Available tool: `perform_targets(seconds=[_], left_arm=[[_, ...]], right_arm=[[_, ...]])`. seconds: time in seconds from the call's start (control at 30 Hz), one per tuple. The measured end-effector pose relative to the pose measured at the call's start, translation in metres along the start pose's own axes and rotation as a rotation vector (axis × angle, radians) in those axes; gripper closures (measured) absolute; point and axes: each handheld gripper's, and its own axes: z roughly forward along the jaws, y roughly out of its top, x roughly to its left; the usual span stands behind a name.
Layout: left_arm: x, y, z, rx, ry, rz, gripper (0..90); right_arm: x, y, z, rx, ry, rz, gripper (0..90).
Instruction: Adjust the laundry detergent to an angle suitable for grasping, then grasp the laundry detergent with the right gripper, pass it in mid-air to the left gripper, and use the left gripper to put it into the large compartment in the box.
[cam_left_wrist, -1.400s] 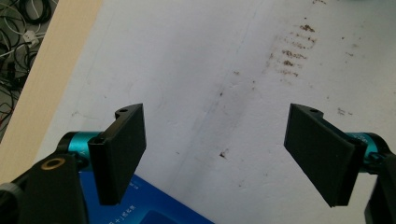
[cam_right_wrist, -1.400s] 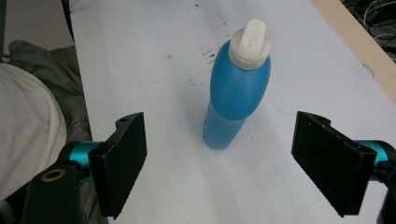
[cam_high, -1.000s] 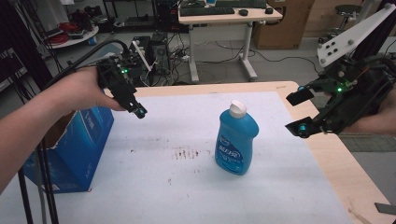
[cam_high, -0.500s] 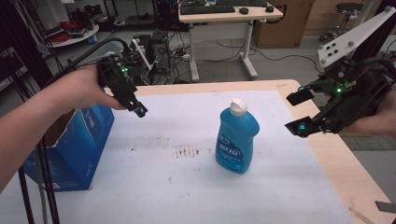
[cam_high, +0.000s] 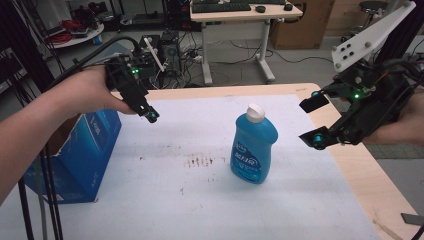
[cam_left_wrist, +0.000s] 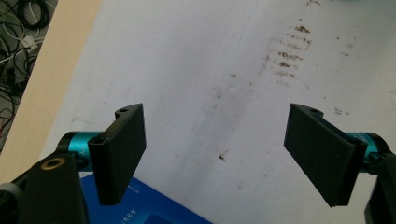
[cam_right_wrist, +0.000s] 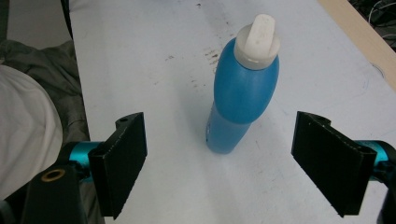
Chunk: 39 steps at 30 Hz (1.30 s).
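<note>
A blue dish-soap bottle (cam_high: 253, 145) with a white flip cap stands upright in the middle of the white mat. My right gripper (cam_high: 314, 121) hovers to its right at about bottle height, open and holding nothing. In the right gripper view the bottle (cam_right_wrist: 243, 102) stands just beyond the wide-open right gripper (cam_right_wrist: 222, 123), centred between the jaws. My left gripper (cam_high: 145, 107) hangs over the mat's far left, well away from the bottle. Its own view shows the left gripper (cam_left_wrist: 217, 121) open above bare mat.
An open blue cardboard box (cam_high: 75, 150) stands at the table's left edge, and its corner (cam_left_wrist: 140, 210) lies under the left gripper. Brown stains (cam_high: 200, 161) mark the mat left of the bottle. Bare wooden tabletop (cam_high: 360, 175) runs along the right side.
The right gripper has crept slightly left toward the bottle. The left gripper and the bottle have hardly moved.
</note>
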Motion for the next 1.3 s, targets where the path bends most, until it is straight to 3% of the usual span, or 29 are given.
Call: perform_targets(seconds=[0.73,1.23,1.3], left_arm=[[0.000,0.000,-0.002,-0.015,-0.003,0.007,21.0],[-0.003,-0.005,-0.010,-0.021,0.010,0.009,21.0],[-0.004,-0.005,-0.010,-0.023,0.009,0.007,21.0]], right_arm=[[-0.011,-0.016,0.004,0.003,-0.036,0.051,17.4],[-0.019,-0.027,0.034,0.017,-0.022,0.082,17.3],[-0.020,-0.028,0.041,0.030,-0.034,0.088,10.7]])
